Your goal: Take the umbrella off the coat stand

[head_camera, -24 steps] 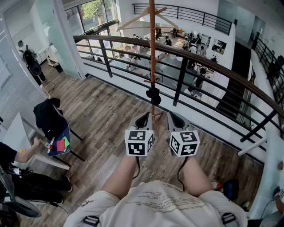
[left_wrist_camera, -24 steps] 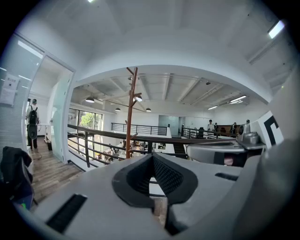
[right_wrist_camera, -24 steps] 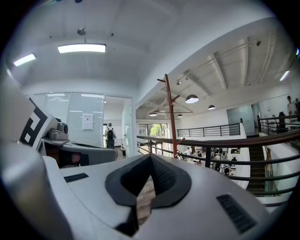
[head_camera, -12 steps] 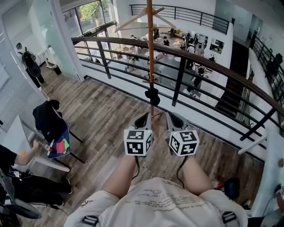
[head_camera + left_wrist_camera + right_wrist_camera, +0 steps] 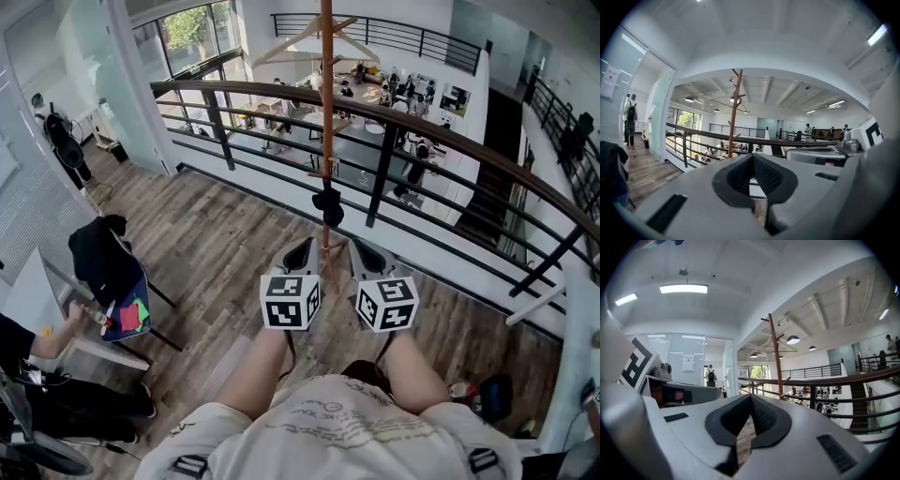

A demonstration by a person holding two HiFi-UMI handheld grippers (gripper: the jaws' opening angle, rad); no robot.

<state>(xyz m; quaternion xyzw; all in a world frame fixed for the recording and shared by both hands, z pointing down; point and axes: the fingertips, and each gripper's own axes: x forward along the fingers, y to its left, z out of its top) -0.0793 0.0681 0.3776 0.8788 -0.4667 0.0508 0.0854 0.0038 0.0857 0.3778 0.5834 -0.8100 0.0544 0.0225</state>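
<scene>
A brown wooden coat stand [image 5: 324, 112] rises in front of the railing, straight ahead of me. A small black folded umbrella [image 5: 327, 203] hangs low on its pole. My left gripper [image 5: 301, 254] and right gripper [image 5: 368, 255] are side by side just short of the pole's foot, one on each side of it and below the umbrella. Both are shut with nothing between the jaws. In the left gripper view the stand [image 5: 733, 112] is left of the shut gripper [image 5: 753, 157]. In the right gripper view the stand [image 5: 776, 357] is right of the shut gripper [image 5: 751, 398]. Neither of those views shows the umbrella.
A dark curved railing [image 5: 450, 141] runs behind the stand, with an open lower floor beyond it. At the left are a chair with a dark jacket [image 5: 105, 253] and a seated person's arm [image 5: 42, 337]. A dark bag [image 5: 491, 396] lies on the wooden floor at the right.
Both grippers stay shut and side by side below the umbrella. Only the head view has shifted a little.
</scene>
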